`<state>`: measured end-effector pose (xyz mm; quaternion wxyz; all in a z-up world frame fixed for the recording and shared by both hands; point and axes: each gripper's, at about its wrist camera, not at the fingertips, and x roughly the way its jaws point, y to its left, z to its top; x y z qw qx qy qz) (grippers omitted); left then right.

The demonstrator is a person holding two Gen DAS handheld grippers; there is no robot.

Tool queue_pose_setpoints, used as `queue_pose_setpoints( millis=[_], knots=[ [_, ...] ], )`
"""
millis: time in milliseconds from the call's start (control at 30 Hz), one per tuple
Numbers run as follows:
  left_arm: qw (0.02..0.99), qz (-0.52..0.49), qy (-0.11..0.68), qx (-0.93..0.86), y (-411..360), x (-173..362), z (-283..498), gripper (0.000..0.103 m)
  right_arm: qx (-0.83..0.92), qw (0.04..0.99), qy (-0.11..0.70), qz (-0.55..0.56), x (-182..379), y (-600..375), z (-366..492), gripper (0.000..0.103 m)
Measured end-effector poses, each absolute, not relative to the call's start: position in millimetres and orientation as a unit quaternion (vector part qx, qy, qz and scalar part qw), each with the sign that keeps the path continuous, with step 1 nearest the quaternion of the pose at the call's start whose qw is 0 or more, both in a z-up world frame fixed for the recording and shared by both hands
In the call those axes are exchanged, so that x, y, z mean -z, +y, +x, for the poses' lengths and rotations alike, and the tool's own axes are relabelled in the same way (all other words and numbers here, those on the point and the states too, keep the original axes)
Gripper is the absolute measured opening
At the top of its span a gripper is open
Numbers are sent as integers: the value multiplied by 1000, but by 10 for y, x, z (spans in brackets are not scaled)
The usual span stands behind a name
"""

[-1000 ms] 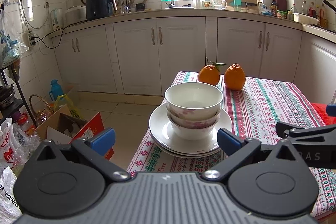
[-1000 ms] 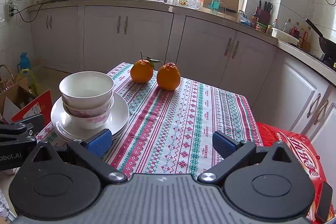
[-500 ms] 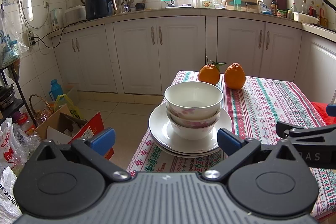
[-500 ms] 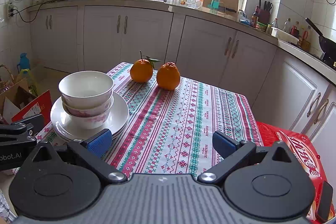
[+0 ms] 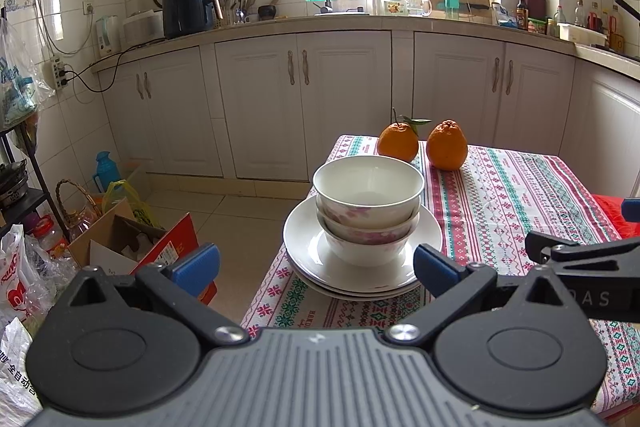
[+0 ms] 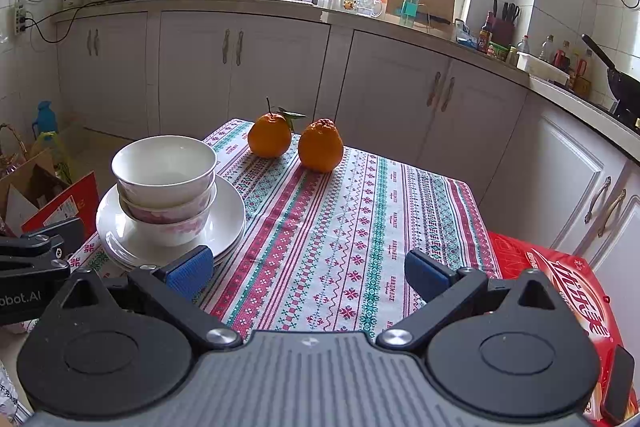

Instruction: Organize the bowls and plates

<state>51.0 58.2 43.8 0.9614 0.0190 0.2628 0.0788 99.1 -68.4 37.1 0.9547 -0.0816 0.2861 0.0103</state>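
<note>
1. The table point(image 6: 360, 227), under a striped patterned cloth, fills the right wrist view from centre to 5 o'clock; its long axis runs away from the cameras toward the white cabinets point(image 5: 304, 99). Nothing on it has shifted against the frames of a second ago and half a second ago.

2. The plates point(image 5: 424, 247), a stack of at least two, lie flat near the table's left edge, at 6 o'clock of centre in the left wrist view and at 9 o'clock in the right. They have no long axis; being round, their faces point straight up.

3. The bowls point(image 5: 368, 199), two nested upright, sit in the middle of the top plate, mouths upward. The stack has not moved either, so I judge the tidying done, or paused.

4. Two oranges point(image 6: 296, 143) rest beyond the bowls, at 12 o'clock of them in the left view, apart from the plates.

5. The left gripper point(image 5: 316, 267) is spread wide and empty, pointing at the stack from just short of it; its pads are beside the plate rim, though contact cannot be told.

6. The right gripper point(image 6: 308, 273) is equally wide and empty, hovering over bare cloth to the right of the plates.
</note>
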Motion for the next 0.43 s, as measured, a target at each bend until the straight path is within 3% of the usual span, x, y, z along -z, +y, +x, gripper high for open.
queue_pose_setpoints(
  millis=[433],
  knots=[
    [962,20,262,-79,565,-437,515,102,-10,955,286,-81,-371,-690,992,103]
  ],
)
